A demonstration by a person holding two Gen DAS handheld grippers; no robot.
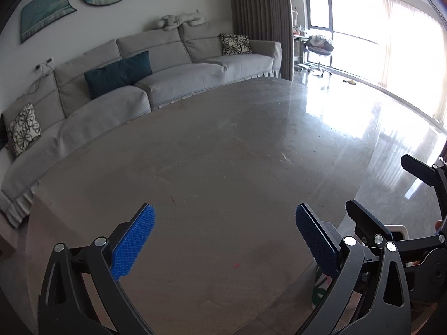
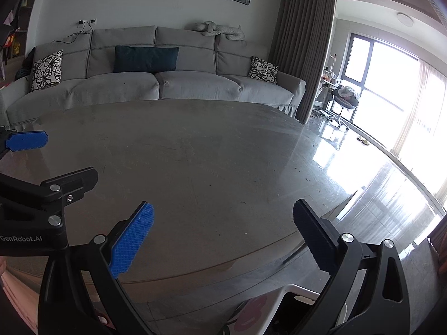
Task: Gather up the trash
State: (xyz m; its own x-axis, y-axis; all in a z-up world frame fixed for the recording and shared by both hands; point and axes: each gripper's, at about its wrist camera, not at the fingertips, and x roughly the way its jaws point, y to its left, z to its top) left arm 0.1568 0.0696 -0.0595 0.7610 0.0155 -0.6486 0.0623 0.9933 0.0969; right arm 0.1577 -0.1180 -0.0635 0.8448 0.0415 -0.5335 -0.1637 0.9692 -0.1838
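Observation:
My left gripper (image 1: 225, 240) is open and empty, its blue pads spread wide above the round grey table (image 1: 212, 150). My right gripper (image 2: 223, 237) is open and empty too, held over the table's near right edge (image 2: 195, 167). It also shows at the right of the left wrist view (image 1: 391, 195), and the left gripper shows at the left of the right wrist view (image 2: 47, 162). No trash item shows on the tabletop in either view. A white-rimmed container (image 2: 296, 293), possibly a bin, sits low beside the table under the right gripper, mostly hidden.
A long grey sofa (image 2: 156, 83) with cushions stands behind the table. Brown curtains (image 2: 304, 50) and a bright window (image 2: 391, 89) are at the right, with glossy floor (image 2: 377, 184) between. A chair (image 2: 345, 97) stands by the window.

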